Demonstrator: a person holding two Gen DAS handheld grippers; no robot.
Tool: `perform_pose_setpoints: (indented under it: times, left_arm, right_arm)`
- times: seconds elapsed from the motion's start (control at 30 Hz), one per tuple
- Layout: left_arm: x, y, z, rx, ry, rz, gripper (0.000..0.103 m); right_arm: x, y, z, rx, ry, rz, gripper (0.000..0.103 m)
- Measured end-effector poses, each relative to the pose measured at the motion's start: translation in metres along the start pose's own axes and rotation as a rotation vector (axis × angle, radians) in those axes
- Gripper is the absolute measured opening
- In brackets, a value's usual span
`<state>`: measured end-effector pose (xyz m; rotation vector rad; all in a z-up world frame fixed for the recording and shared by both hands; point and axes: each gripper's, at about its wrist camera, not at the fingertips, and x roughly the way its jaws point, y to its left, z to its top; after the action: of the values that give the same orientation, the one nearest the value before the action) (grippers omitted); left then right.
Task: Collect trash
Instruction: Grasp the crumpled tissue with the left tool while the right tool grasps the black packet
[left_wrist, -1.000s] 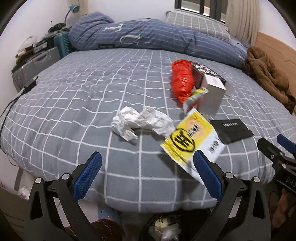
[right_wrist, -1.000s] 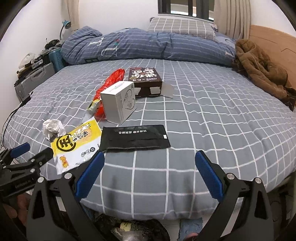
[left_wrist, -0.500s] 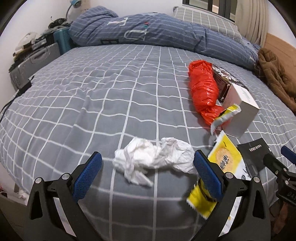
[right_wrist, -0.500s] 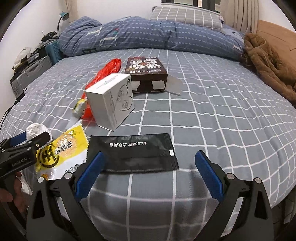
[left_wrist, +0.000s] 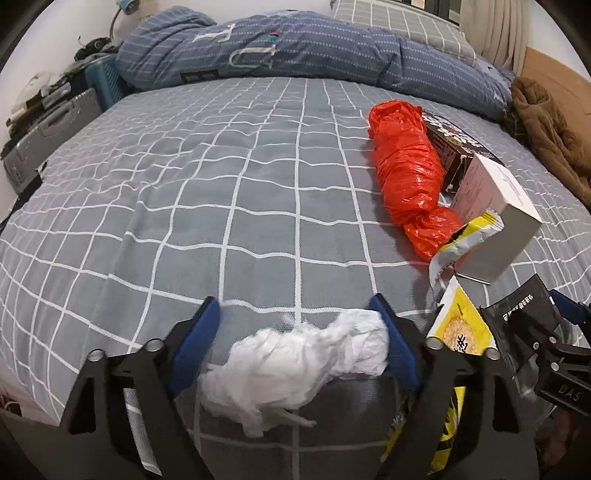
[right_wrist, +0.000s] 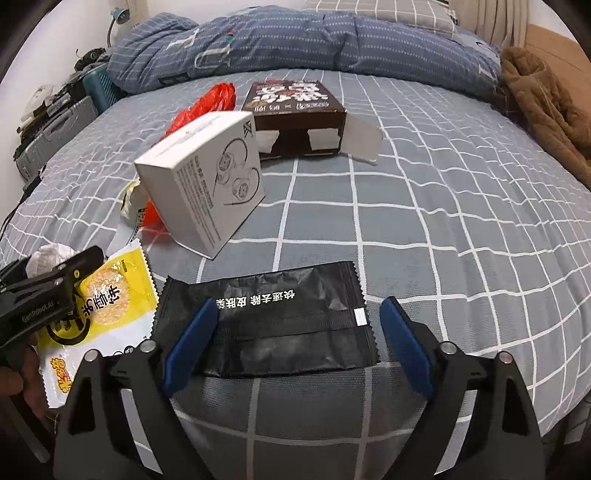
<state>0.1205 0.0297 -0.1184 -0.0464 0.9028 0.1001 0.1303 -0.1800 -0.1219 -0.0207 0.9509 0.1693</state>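
One black sachet (right_wrist: 275, 325) (lengthwise left-right)

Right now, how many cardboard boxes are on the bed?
2. The white box stands tilted mid-bed, beside the red bag; the dark brown box lies behind it, flap open. Others could be hidden.

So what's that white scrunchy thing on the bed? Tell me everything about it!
It's a crumpled white tissue, soft and wrinkly like thin paper, squashed into a lumpy wad. It lies on the grey checked bedspread near the edge, between the blue pads of the left hand-held gripper, whose jaws are closing around it. One pad already seems to touch it.
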Motion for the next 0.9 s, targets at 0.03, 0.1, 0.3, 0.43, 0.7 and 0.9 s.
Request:
perform_pose_setpoints:
  times: [0.03,0.1,0.3,0.43,0.7,0.9]
  left_arm:
    - [0.001,0.0,0.001,-0.001,0.001,0.001,0.071]
    - [0.002,0.002,0.001,-0.002,0.003,0.005,0.063]
    - [0.002,0.005,0.003,0.001,-0.001,0.016,0.036]
    - [-0.001,0.008,0.002,-0.011,-0.006,0.011,0.024]
    - [-0.006,0.011,0.002,-0.031,-0.013,0.007,0.018]
    - [-0.012,0.011,0.002,-0.036,-0.019,0.012,0.018]
  right_arm:
    - [0.0,0.001,0.0,-0.005,0.003,0.0,0.079]
    - [0.001,0.002,0.0,-0.012,0.003,0.001,0.074]
    - [0.0,0.003,0.001,-0.027,0.002,-0.012,0.056]
    - [-0.001,0.001,0.001,-0.027,-0.003,-0.011,0.048]
    - [-0.003,0.0,0.001,-0.045,0.003,-0.005,0.029]
    - [-0.007,0.002,0.001,-0.049,0.001,0.011,0.011]
